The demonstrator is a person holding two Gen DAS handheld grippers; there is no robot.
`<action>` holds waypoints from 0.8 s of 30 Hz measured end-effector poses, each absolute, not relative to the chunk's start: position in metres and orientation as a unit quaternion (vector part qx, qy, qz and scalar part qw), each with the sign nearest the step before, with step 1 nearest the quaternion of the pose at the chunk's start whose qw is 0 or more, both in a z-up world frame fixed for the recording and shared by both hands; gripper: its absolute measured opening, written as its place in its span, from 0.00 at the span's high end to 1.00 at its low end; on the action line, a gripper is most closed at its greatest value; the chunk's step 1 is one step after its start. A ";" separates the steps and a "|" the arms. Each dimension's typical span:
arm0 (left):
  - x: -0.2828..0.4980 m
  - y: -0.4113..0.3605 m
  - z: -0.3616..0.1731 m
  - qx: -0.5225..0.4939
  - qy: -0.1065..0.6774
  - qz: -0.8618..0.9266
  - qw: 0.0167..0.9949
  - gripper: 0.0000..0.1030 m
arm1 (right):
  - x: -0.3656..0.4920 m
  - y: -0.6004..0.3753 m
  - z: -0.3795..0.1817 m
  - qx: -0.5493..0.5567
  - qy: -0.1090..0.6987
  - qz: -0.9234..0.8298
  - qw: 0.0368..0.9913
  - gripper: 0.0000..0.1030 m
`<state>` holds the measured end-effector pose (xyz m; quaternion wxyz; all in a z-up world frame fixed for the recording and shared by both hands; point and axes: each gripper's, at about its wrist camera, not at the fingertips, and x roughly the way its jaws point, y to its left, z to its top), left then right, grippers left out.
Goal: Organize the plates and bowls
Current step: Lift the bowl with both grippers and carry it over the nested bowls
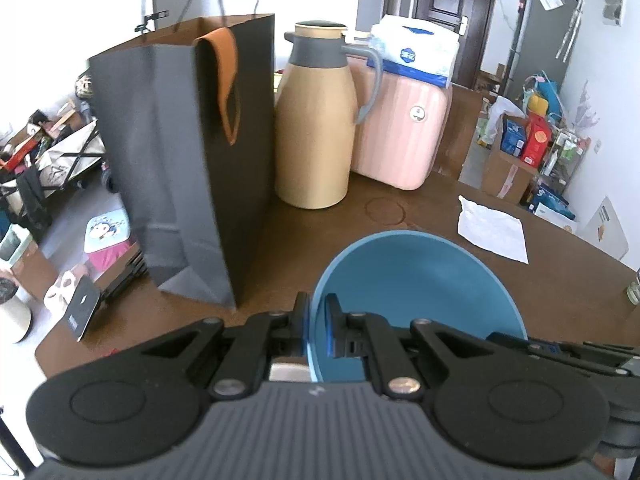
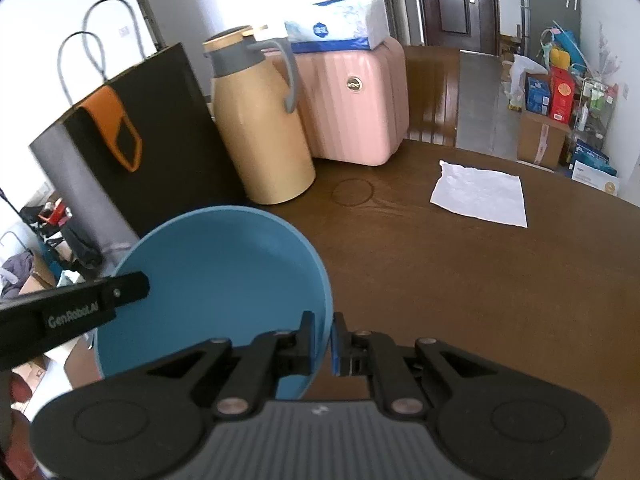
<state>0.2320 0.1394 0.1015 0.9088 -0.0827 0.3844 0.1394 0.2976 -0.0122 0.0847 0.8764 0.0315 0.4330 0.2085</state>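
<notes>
Both grippers pinch the same blue bowl (image 1: 416,280) by its rim, from opposite sides; the left gripper (image 1: 318,320) has its jaws pressed on the bowl's left edge, one finger inside and one outside; the right gripper (image 2: 323,340) clamps the right edge the same way; the bowl (image 2: 216,276) is held over the near part of the brown wooden table (image 2: 460,280), tilted with its hollow facing the cameras; whether it touches the tabletop I cannot tell; behind it stand a dark paper bag (image 1: 180,152) with an orange handle, a tan thermos jug (image 1: 316,120) just beside the bag, and a pink case (image 1: 404,128) with a tissue pack (image 1: 416,50) on top; a white paper napkin (image 2: 480,192) lies flat on the table, well apart to the right.
</notes>
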 end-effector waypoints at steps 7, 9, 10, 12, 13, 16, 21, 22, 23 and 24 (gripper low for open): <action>0.185 0.135 0.097 -0.096 0.380 0.163 0.906 0.92 | 0.263 -0.014 0.081 0.016 0.429 0.226 0.874 0.93; 0.174 0.133 0.096 -0.099 0.378 0.168 0.905 0.92 | 0.253 -0.013 0.081 0.010 0.428 0.231 0.874 0.93; 0.167 0.132 0.095 -0.100 0.377 0.172 0.904 0.92 | 0.248 -0.014 0.080 0.008 0.427 0.234 0.874 0.93; 0.156 0.130 0.094 -0.103 0.377 0.178 0.903 0.92 | 0.239 -0.015 0.079 0.004 0.426 0.240 0.872 0.92; 0.151 0.129 0.093 -0.105 0.376 0.179 0.903 0.92 | 0.235 -0.016 0.078 0.003 0.426 0.243 0.872 0.92; 0.135 0.125 0.090 -0.114 0.374 0.182 0.902 0.92 | 0.224 -0.020 0.077 0.002 0.424 0.248 0.871 0.92; 0.117 0.118 0.083 -0.130 0.376 0.189 0.898 0.92 | 0.209 -0.028 0.073 -0.007 0.421 0.254 0.871 0.92; 0.114 0.116 0.082 -0.133 0.376 0.191 0.897 0.92 | 0.206 -0.029 0.073 -0.008 0.421 0.255 0.870 0.92; 0.110 0.114 0.081 -0.136 0.376 0.192 0.896 0.92 | 0.203 -0.031 0.072 -0.009 0.421 0.256 0.870 0.92; 0.108 0.112 0.080 -0.137 0.376 0.192 0.896 0.92 | 0.201 -0.033 0.071 -0.010 0.421 0.256 0.870 0.92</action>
